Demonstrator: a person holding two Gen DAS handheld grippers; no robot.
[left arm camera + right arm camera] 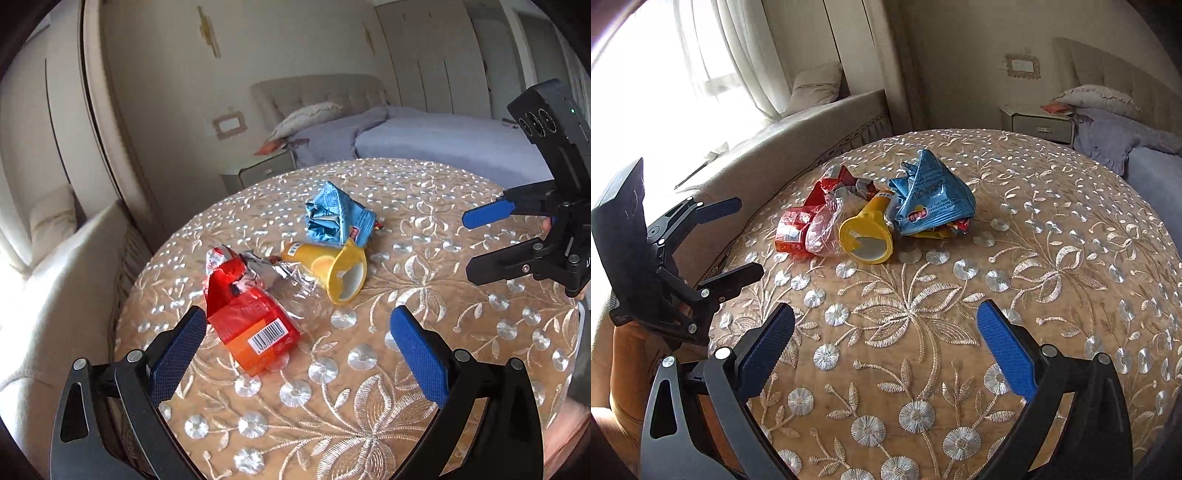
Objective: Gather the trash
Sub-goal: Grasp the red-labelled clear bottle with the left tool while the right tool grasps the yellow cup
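Crumpled red wrapper (246, 314), tipped yellow cup (332, 266), blue bag (334, 216) clustered together.

Trash clustered on the table (1034, 258) — box (255, 332) left, cup (332, 267) middle, bag (334, 216) behind.

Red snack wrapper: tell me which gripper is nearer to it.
Left. The left gripper sits right at the red snack wrapper, one pad beside it. The right gripper hangs back across bare tablecloth, both open.
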